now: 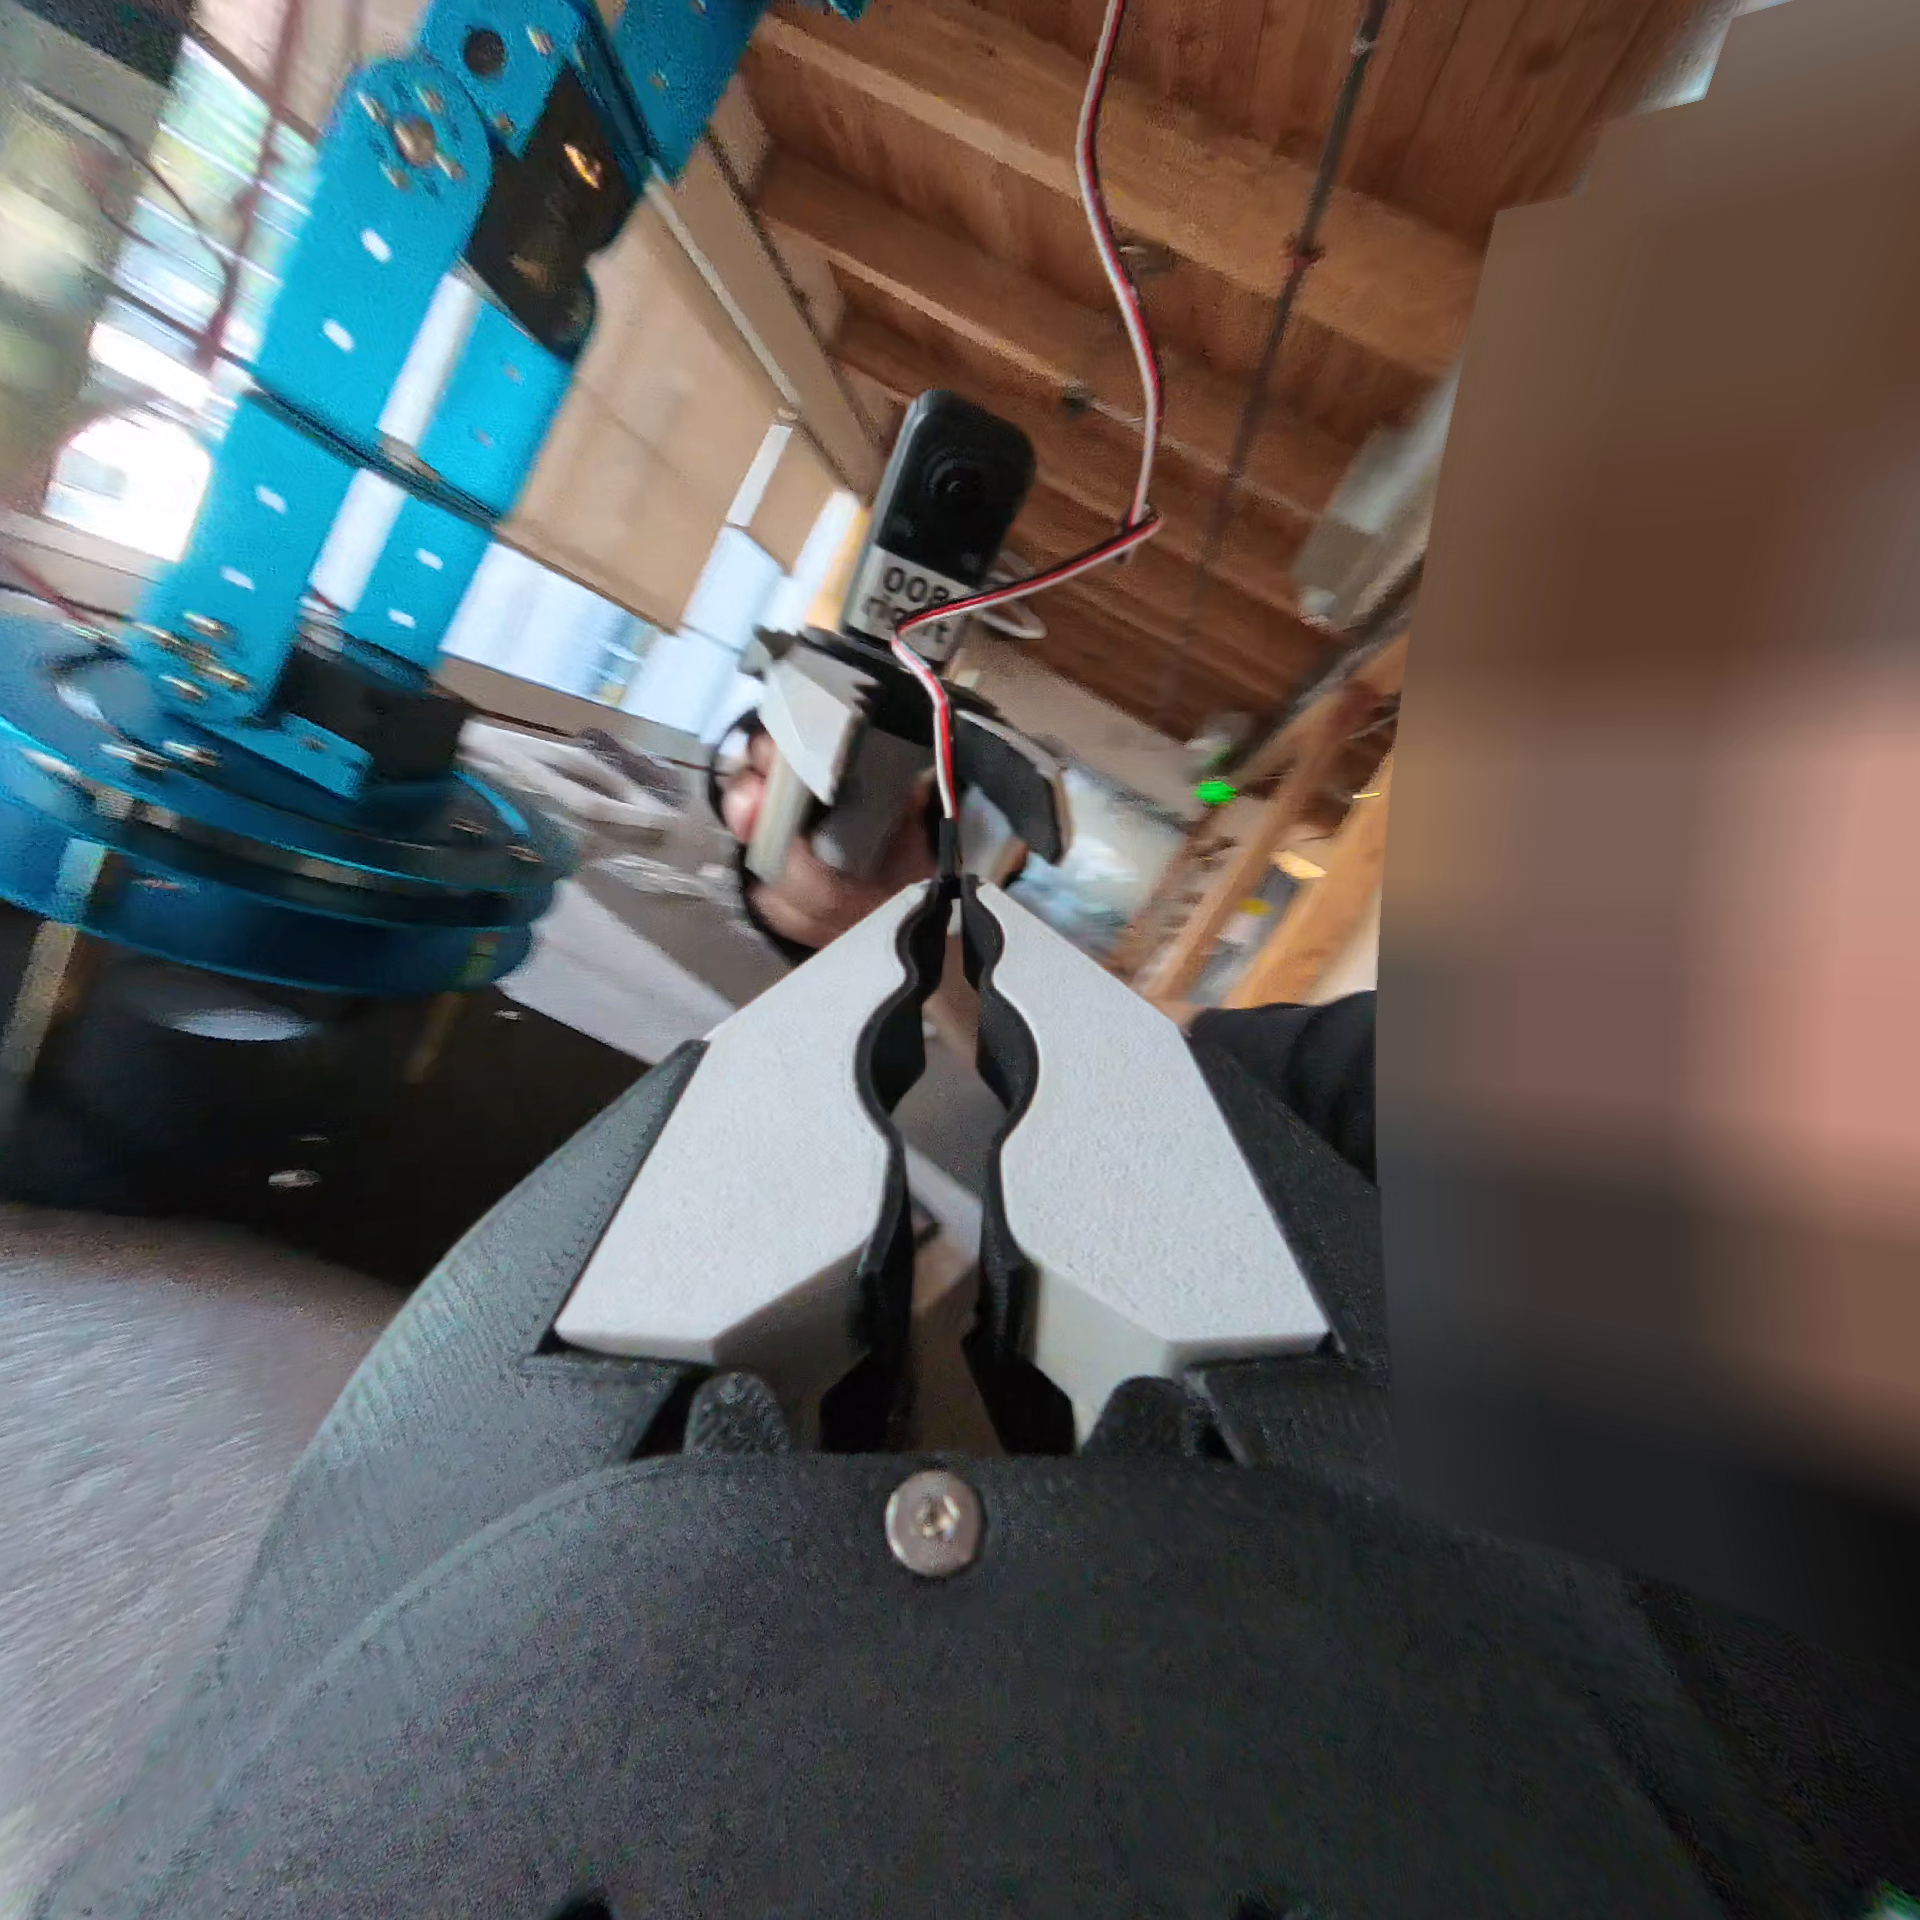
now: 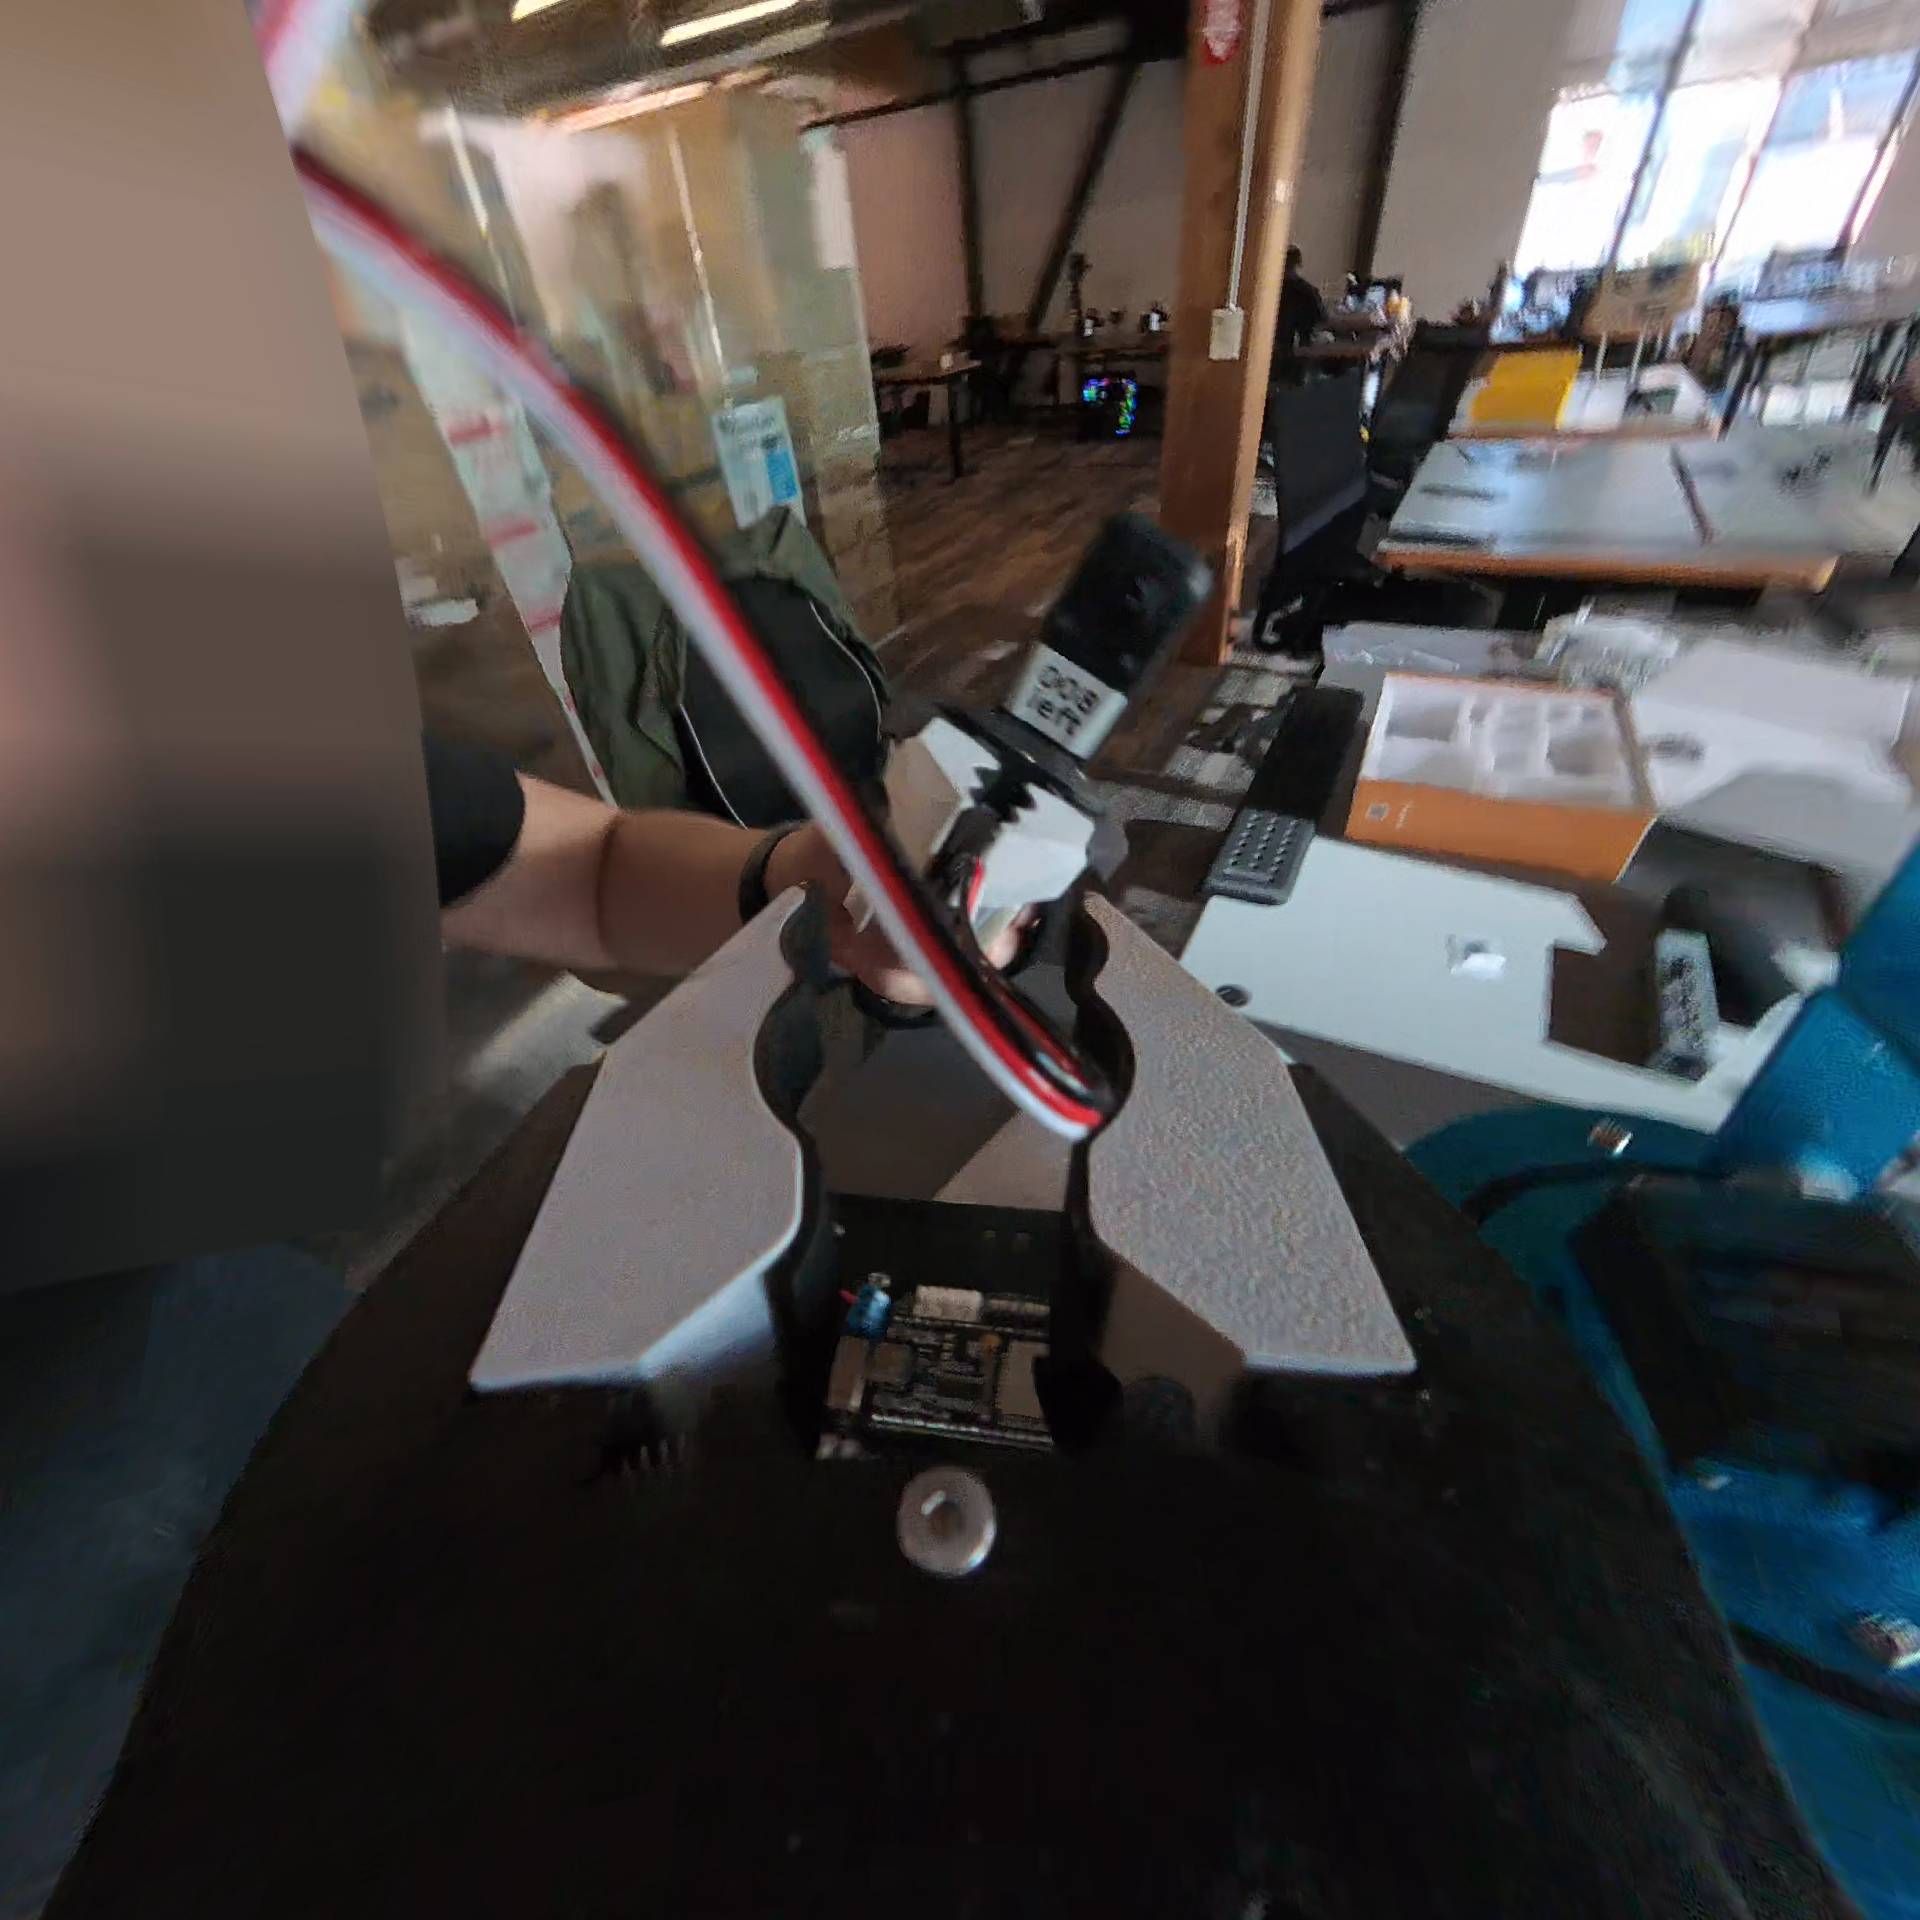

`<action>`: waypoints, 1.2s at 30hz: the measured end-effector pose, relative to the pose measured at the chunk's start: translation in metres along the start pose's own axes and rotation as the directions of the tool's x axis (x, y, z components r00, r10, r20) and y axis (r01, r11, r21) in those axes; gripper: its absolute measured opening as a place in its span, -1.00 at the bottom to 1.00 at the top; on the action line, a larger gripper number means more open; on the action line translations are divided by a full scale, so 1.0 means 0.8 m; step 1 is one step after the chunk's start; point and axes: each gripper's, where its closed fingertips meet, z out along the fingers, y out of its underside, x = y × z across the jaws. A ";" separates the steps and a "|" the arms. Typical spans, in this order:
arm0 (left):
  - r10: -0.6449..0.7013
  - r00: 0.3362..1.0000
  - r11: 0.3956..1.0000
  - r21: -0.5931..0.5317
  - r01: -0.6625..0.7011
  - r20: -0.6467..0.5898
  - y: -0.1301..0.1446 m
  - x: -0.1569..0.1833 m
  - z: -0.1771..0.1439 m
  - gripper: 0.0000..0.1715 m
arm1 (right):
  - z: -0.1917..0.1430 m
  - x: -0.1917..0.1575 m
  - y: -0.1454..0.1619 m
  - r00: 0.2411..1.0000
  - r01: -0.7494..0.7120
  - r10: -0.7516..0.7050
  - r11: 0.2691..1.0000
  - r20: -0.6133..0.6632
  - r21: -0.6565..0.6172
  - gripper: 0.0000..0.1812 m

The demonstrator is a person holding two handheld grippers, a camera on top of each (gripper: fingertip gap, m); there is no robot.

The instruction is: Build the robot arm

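A red, white and black servo cable (image 1: 1117, 312) hangs from above. My left gripper (image 1: 953, 891) is shut on its black connector end, pinched at the fingertips. My right gripper (image 2: 945, 914) is open; the cable (image 2: 727, 623) runs down between its fingers and bends in the notch of the right finger (image 2: 1195, 1143). The two grippers face each other closely: the right one shows in the left wrist view (image 1: 904, 790), the left one in the right wrist view (image 2: 997, 883). A small circuit board (image 2: 935, 1361) lies below my right gripper's fingers.
A blue metal robot arm (image 1: 312, 468) on a round blue base (image 1: 260, 831) stands at the left, close by; it also shows in the right wrist view (image 2: 1766, 1299). A white foam sheet (image 2: 1403, 966), an open orange box (image 2: 1496, 769) and a black keypad (image 2: 1262, 847) lie beyond. The grippers are tip to tip, or close to it.
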 end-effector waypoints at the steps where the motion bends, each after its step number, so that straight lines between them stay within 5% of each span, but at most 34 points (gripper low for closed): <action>1: 0.064 0.996 0.998 0.005 -0.064 0.057 -0.001 -0.004 -0.002 -0.99 | 0.001 0.003 0.003 0.996 -0.088 0.088 0.996 -0.004 0.006 -0.50; 6: 0.280 0.937 0.956 0.030 -0.293 0.209 -0.010 -0.005 -0.009 -0.99 | 0.015 0.009 0.006 0.959 -0.274 0.279 0.957 -0.047 0.094 -0.81; 11: 0.381 0.888 0.917 0.018 -0.399 0.256 -0.011 0.003 -0.006 -0.99 | 0.025 0.009 -0.006 0.959 -0.262 0.274 0.953 -0.065 0.153 -0.81; 16: 0.375 0.896 0.918 0.040 -0.395 0.239 -0.013 0.006 -0.003 -0.99 | 0.029 0.006 -0.005 0.959 -0.264 0.277 0.950 -0.061 0.165 -0.98; 26: 0.387 0.886 0.912 0.035 -0.409 0.257 -0.013 0.000 0.001 -0.99 | 0.022 0.010 -0.005 0.939 -0.334 0.344 0.917 -0.008 0.221 -0.97; 32: 0.402 0.876 0.906 0.018 -0.422 0.267 -0.014 -0.004 0.005 -0.99 | 0.013 0.016 -0.014 0.856 -0.516 0.501 0.808 0.131 0.284 -0.94; 36: 0.398 0.876 0.907 0.028 -0.420 0.272 -0.018 -0.007 0.005 -1.00 | 0.014 0.021 -0.003 0.891 -0.451 0.451 0.859 0.060 0.244 -0.86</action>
